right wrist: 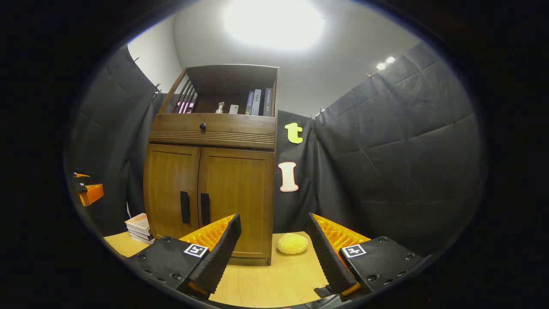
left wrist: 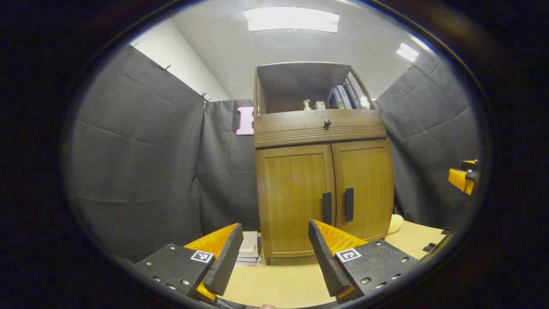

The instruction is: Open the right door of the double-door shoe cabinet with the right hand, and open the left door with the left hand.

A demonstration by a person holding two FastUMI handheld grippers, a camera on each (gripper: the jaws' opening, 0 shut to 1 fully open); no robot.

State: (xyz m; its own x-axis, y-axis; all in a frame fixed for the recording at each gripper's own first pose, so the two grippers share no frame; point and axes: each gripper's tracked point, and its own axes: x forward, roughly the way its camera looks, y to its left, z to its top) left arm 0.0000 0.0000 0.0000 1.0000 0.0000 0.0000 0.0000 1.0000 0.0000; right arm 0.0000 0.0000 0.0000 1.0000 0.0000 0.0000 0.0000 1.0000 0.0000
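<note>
The brown wooden double-door shoe cabinet (left wrist: 324,171) sits on the light wood table (left wrist: 274,283), both doors shut, dark handles (right wrist: 194,207) side by side at the middle. My left gripper (left wrist: 274,262) and right gripper (right wrist: 274,257) both hang well back from it, fingers spread wide with nothing between them. A fluffy yellow pad (right wrist: 292,243) lies just right of the cabinet.

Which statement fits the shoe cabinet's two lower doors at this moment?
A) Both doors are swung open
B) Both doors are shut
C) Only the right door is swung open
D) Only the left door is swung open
B: in the left gripper view the left door and the right door lie flush in the cabinet front, their two dark handles side by side at the centre seam, with neither hand-held gripper touching them.
</note>
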